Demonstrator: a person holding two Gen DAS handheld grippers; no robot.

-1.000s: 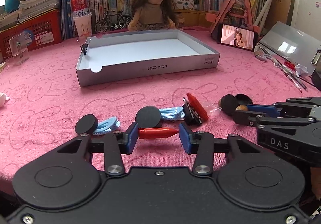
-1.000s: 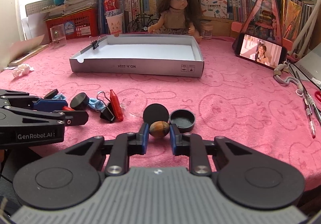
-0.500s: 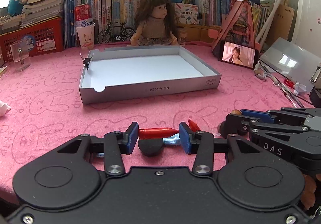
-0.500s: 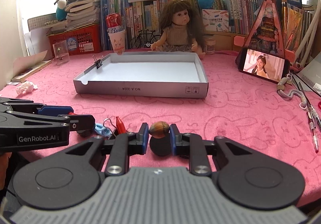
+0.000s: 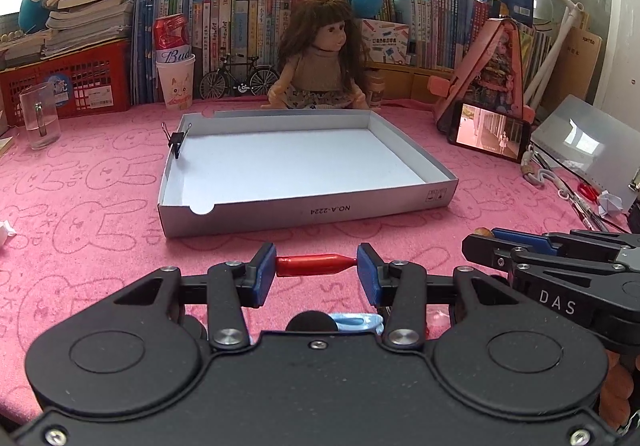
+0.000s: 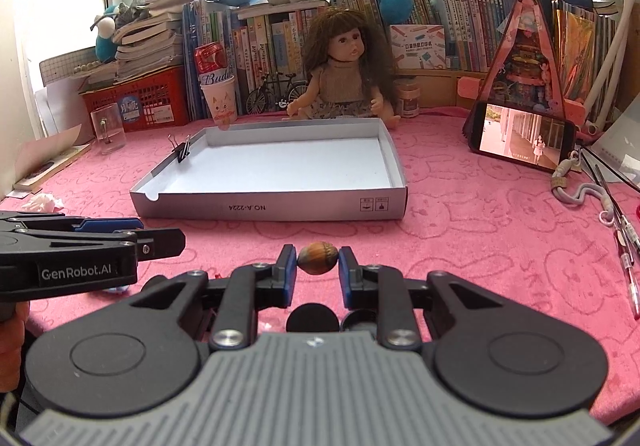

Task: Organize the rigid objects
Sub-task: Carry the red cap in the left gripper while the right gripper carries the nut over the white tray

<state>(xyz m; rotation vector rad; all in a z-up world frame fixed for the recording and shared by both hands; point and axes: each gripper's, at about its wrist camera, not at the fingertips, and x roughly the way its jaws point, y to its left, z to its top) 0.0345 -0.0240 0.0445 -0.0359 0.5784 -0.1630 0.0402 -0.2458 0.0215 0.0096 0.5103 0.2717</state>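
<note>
Nearest, left gripper (image 5: 317, 264) pinches a red crayon (image 5: 316, 264) end to end, clear of the pink cloth (image 5: 100, 246); right gripper (image 6: 318, 264) pinches a brown nut (image 6: 318, 263). Beyond both lies the tray (image 5: 304, 212), binder clip (image 5: 176, 140) on its left wall. Farthest, a doll (image 5: 318, 58) sits against books.

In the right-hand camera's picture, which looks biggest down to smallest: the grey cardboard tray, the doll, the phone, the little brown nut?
As they look in that view:
1. Tray, clearly the largest.
2. Doll.
3. Phone.
4. Nut, smallest, though it sits nearest the camera, pinched in the right hand-held gripper, so it looks bigger than it would farther off.
</note>
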